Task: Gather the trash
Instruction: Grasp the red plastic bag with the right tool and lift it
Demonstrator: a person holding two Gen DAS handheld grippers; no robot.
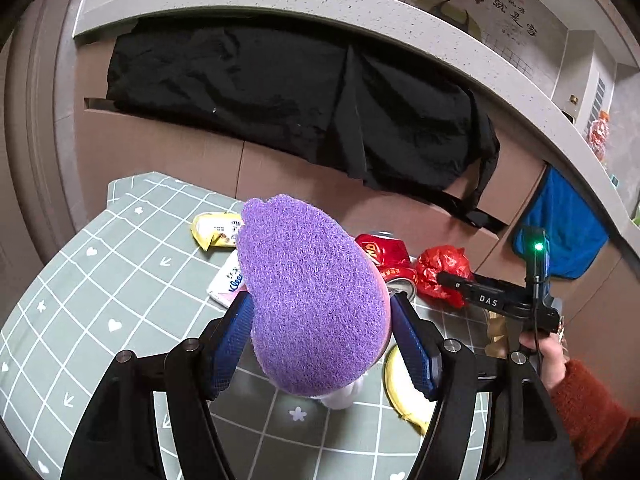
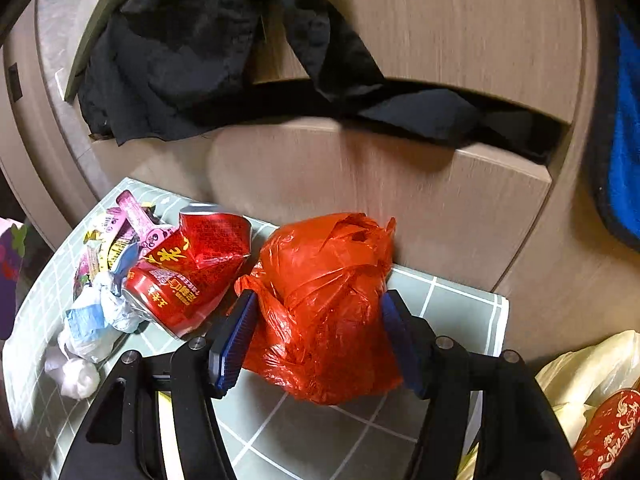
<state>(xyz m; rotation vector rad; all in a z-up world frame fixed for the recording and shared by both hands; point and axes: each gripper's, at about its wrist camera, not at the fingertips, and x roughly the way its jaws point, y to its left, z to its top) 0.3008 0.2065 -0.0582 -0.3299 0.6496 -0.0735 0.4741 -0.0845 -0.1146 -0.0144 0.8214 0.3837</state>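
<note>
While my left tongs (image 1: 320,332) clamp a purple foam fruit net (image 1: 312,292), my right tongs (image 2: 316,340) grip the crumpled red plastic bag (image 2: 324,304) above the tabletop (image 2: 452,304).

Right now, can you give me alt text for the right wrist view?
The right gripper is shut on a crumpled red plastic bag over a green checked tablecloth. Left of it lie a crushed red can, wrappers and wadded tissue, before a wooden cabinet.
</note>
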